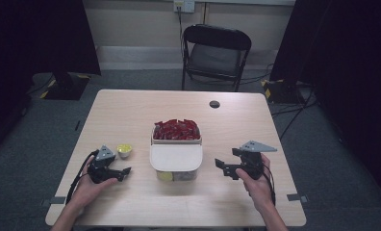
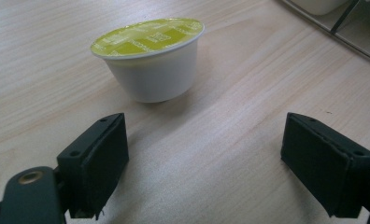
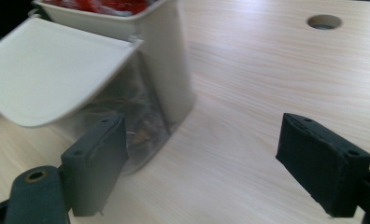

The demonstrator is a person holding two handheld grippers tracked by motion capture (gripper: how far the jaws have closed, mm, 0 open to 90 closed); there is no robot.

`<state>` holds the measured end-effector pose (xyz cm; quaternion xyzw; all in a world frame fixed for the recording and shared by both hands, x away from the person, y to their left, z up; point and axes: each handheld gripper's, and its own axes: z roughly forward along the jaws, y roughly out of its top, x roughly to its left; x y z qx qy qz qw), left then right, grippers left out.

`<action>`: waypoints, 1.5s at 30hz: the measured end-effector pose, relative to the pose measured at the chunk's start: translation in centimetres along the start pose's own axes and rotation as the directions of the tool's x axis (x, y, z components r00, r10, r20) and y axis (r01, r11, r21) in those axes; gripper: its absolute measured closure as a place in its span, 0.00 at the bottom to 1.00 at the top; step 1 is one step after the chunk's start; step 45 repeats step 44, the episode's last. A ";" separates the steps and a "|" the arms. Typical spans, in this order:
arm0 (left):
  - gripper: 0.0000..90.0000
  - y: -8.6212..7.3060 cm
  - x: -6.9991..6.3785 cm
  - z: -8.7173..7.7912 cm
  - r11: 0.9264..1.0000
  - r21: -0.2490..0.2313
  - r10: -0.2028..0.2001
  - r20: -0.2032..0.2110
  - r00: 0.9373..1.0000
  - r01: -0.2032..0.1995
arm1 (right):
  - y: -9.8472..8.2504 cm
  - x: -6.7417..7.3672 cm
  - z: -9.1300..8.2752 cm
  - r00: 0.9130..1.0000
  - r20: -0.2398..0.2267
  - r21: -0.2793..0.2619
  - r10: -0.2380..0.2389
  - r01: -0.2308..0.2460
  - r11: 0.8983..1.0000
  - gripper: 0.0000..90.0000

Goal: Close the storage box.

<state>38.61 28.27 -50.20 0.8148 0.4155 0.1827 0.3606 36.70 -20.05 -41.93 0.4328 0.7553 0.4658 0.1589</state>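
Note:
A small white capsule with a yellow-green foil lid (image 1: 124, 150) (image 2: 150, 58) stands upright on the wooden table (image 1: 131, 110). My left gripper (image 1: 123, 173) (image 2: 206, 158) rests just in front of it, open, nothing between the jaws. A white two-tier container (image 1: 176, 149) (image 3: 103, 60) sits mid-table; its upper bin holds red packets (image 1: 176, 129), and a white flap (image 1: 175, 157) covers the clear lower part. My right gripper (image 1: 225, 168) (image 3: 202, 163) stands open at the container's right side, apart from it and empty.
A round cable hole (image 1: 214, 104) (image 3: 324, 21) lies in the table's far right part. A black folding chair (image 1: 215, 53) stands beyond the far edge. Dark stands and curtains flank the table on both sides.

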 end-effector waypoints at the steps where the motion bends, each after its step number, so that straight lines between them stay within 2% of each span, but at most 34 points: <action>1: 0.16 0.0 0.0 0.0 1.000 0.001 -0.001 0.000 1.000 0.001 | -0.1 -0.5 -0.1 1.000 0.014 0.002 0.006 -0.006 1.000 0.17; 5: 0.16 0.0 0.1 0.0 1.000 0.004 -0.005 -0.007 1.000 0.006 | -0.8 -2.7 -0.2 0.996 0.077 0.018 0.037 -0.039 0.999 0.17; 8: 0.16 0.0 0.2 0.0 1.000 0.003 -0.007 -0.016 1.000 0.007 | -1.5 -4.0 -0.1 0.992 0.116 0.042 0.042 -0.048 0.998 0.17; 14: 0.16 0.0 0.3 -0.1 1.000 0.007 -0.003 -0.017 1.000 0.003 | -3.2 -6.4 0.1 0.975 0.204 0.070 0.087 -0.103 0.992 0.17; 15: 0.15 0.0 0.3 0.0 1.000 0.005 -0.006 -0.020 1.000 0.006 | -3.7 -7.1 0.0 0.968 0.231 0.080 0.095 -0.116 0.990 0.17; 17: 0.15 0.0 0.4 0.0 1.000 0.002 -0.021 -0.030 0.999 0.021 | -3.9 -7.3 0.0 0.967 0.235 0.084 0.100 -0.122 0.989 0.17; 20: 0.15 0.0 0.6 0.0 1.000 0.002 -0.030 -0.043 0.999 0.030 | -4.6 -7.9 0.1 0.958 0.274 0.109 0.085 -0.119 0.987 0.17; 23: 0.15 0.0 0.7 0.0 1.000 0.003 -0.028 -0.045 0.999 0.028 | -5.6 -8.3 0.6 0.949 0.304 0.148 0.078 -0.128 0.981 0.17; 26: 0.15 0.0 0.7 0.0 1.000 0.003 -0.027 -0.044 0.999 0.027 | -5.9 -8.4 0.9 0.945 0.319 0.168 0.068 -0.127 0.978 0.17; 29: 0.15 0.0 0.7 0.0 1.000 0.004 -0.027 -0.043 0.999 0.028 | -6.2 -8.4 1.2 0.929 0.366 0.185 0.048 -0.123 0.975 0.17; 30: 0.15 0.0 0.6 0.0 1.000 0.001 -0.031 -0.044 0.999 0.031 | -6.4 -8.3 1.4 0.931 0.363 0.191 0.046 -0.122 0.974 0.16; 32: 0.15 0.0 0.6 0.0 0.999 0.000 -0.032 -0.044 0.999 0.032 | -6.5 -8.1 1.7 0.926 0.376 0.187 0.037 -0.115 0.976 0.15; 34: 0.15 0.0 0.6 0.0 1.000 0.001 -0.030 -0.043 0.999 0.031 | -6.6 -7.9 1.9 0.926 0.375 0.177 0.038 -0.111 0.978 0.14; 37: 0.15 0.0 0.7 0.0 1.000 0.004 -0.026 -0.044 0.999 0.026 | -6.8 -7.6 2.3 0.924 0.381 0.157 0.037 -0.105 0.982 0.09; 45: 0.15 0.0 0.7 0.0 1.000 0.004 -0.027 -0.044 0.999 0.027 | -6.7 -7.6 2.4 0.924 0.380 0.161 0.038 -0.106 0.981 0.08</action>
